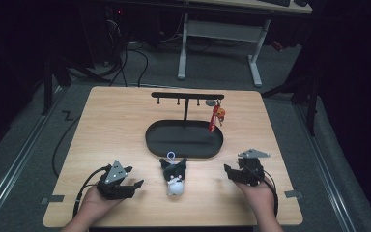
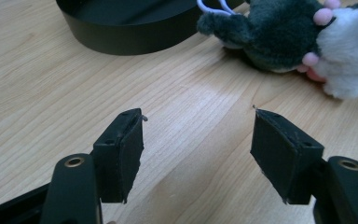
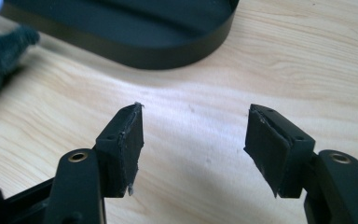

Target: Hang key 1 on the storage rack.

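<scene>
The left claw shows nearest in its own view: two black jaws with flat, slightly frayed pads, spread wide with nothing between them, over bare pale wood-grain tabletop. The right claw stands the same way, wide apart and empty. In the high view each sits in a hand at the near edge, the left claw and right claw well apart, with a plush toy lying between them on the tabletop.

The toy is soft and fluffy, dark grey above and white below, with small pink bits and a pale loop at its head; in the left gripper view the toy is cut off by the top edge.

Just beyond it is a black oval tray with a low smooth wall, matte inside; nothing lies in it except the post of a black T-shaped rack rising from its far side. Small pegs hang under the crossbar. A red charm dangles from the right end; its details are too small to tell.
</scene>
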A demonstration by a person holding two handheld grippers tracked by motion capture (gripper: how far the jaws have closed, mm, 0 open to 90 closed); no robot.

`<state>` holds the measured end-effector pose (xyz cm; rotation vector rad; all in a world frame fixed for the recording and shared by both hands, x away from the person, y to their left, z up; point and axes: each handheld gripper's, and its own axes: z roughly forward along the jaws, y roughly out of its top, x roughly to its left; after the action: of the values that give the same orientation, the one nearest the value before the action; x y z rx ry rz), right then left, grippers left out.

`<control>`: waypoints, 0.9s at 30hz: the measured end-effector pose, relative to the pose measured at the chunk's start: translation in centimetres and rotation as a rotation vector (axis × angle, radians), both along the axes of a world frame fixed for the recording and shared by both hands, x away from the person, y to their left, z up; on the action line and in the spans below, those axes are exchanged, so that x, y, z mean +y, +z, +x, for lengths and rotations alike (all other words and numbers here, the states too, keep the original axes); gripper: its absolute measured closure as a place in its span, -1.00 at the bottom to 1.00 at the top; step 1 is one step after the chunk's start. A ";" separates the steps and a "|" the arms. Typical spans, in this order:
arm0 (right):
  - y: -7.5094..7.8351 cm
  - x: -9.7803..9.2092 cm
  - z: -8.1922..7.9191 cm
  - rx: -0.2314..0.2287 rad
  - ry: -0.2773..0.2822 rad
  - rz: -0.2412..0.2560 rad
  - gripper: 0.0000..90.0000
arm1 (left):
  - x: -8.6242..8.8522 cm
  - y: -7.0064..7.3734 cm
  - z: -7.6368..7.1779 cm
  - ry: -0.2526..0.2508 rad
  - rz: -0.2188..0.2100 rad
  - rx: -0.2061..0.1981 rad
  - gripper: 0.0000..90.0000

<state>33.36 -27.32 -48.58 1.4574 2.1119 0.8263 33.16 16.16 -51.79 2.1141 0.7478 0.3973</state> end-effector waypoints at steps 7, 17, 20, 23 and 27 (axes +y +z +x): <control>-2.6 -0.7 -3.9 -0.145 -0.028 0.057 -0.14 | -0.4 0.4 -0.4 0.009 -0.059 0.022 -0.21; -3.4 -0.9 -4.1 -0.090 0.046 0.106 -0.16 | -1.2 0.4 -0.8 0.066 -0.087 0.039 -0.08; -3.2 -0.9 -4.3 -0.092 0.047 0.101 -0.15 | -1.9 0.6 -0.6 0.089 -0.099 0.067 0.31; -2.8 -1.0 -4.5 -0.108 0.041 0.113 -0.14 | -3.2 1.0 -0.3 0.119 -0.064 0.028 0.68; -2.6 -1.3 -4.6 -0.117 0.043 0.125 -0.14 | -5.7 1.0 1.3 0.151 -0.034 0.042 0.98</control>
<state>28.80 -28.66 -51.19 1.3928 2.0436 1.0501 34.42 10.51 -50.76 2.0461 0.9362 0.4190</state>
